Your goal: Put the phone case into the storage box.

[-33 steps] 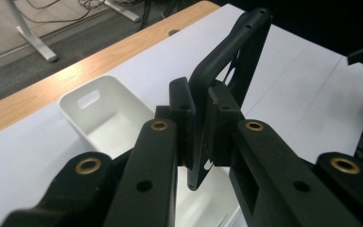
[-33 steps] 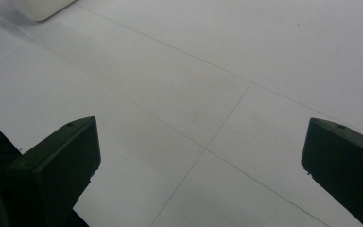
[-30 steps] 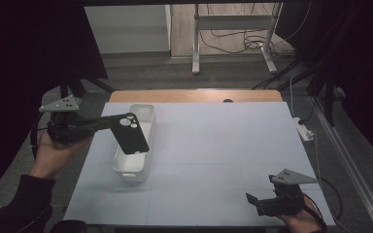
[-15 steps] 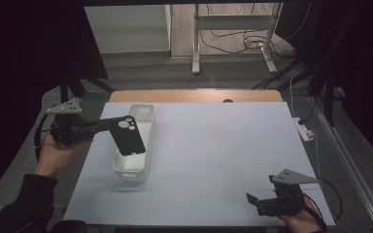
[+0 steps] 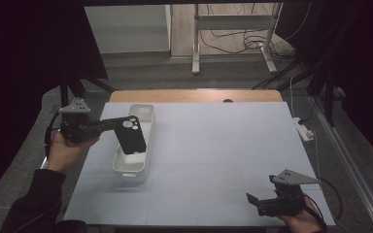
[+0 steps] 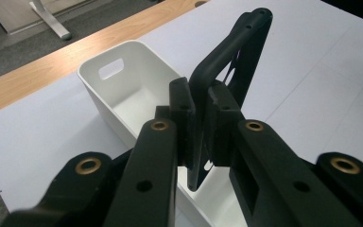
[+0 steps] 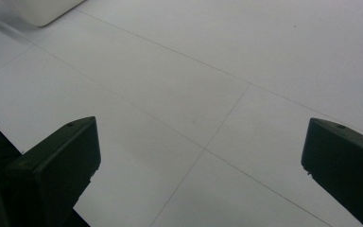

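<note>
A black phone case (image 5: 132,136) with a round camera cut-out hangs tilted over the middle of a white bin (image 5: 130,170) at the left of the table. My left gripper (image 5: 112,125) reaches in from the left and is shut on the case's upper edge. In the left gripper view the two pads (image 6: 182,106) pinch the case (image 6: 234,52) edge-on, with the bin (image 6: 132,85) and its handle slot below. My right gripper (image 5: 258,203) rests low at the front right, open, with nothing between its fingers (image 7: 61,156).
A pale blue mat (image 5: 213,155) covers the table, with a wooden edge (image 5: 189,95) at the back. A white power strip (image 5: 303,130) lies past the right edge. A corner of the bin (image 7: 42,9) lies far ahead of the right gripper.
The left gripper has sunk a little and shifted right, bringing the phone case lower over the bin. The right gripper has stayed where it was.
</note>
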The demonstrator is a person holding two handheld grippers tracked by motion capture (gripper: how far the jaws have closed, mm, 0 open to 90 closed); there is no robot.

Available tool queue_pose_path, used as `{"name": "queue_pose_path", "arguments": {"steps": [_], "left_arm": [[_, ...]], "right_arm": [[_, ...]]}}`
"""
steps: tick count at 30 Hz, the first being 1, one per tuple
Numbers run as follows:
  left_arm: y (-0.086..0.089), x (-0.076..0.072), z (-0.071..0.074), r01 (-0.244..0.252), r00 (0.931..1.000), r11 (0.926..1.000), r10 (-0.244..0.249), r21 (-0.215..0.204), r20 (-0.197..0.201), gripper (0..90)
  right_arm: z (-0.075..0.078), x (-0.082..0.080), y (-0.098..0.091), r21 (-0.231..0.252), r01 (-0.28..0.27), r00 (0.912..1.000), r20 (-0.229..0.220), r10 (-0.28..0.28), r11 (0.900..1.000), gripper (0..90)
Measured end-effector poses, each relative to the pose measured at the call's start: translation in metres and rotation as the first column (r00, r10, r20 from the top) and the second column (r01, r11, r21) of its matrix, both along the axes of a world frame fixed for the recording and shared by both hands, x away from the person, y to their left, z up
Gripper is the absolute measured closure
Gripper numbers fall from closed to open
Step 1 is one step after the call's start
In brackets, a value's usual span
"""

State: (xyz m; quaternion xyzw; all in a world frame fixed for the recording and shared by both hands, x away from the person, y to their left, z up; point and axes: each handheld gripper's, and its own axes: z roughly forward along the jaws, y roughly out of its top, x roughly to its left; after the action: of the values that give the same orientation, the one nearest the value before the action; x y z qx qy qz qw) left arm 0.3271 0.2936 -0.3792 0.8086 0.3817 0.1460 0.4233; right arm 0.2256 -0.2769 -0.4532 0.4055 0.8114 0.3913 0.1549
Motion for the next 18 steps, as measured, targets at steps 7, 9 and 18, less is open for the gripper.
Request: {"name": "queue_pose_path", "arguments": {"steps": [7,9,18], "left_arm": [[0.002,0.013,-0.008,-0.009,1.0,1.0,0.009,0.002,0.004,82.4],[0.002,0.016,-0.01,-0.009,1.0,0.9999,0.009,0.005,0.003,82.4],[0.0,0.034,-0.02,-0.025,0.9997,0.9994,0.025,0.024,0.003,82.4]], "right_arm": [[0.0,-0.001,-0.001,0.007,0.006,0.9999,0.013,-0.006,1.0,0.0],[0.0,-0.001,-0.001,0.005,0.008,0.9999,0.015,-0.008,1.0,0.0],[0.0,-0.001,0.0,-0.004,0.006,0.9999,0.01,-0.006,1.0,0.0]]}}
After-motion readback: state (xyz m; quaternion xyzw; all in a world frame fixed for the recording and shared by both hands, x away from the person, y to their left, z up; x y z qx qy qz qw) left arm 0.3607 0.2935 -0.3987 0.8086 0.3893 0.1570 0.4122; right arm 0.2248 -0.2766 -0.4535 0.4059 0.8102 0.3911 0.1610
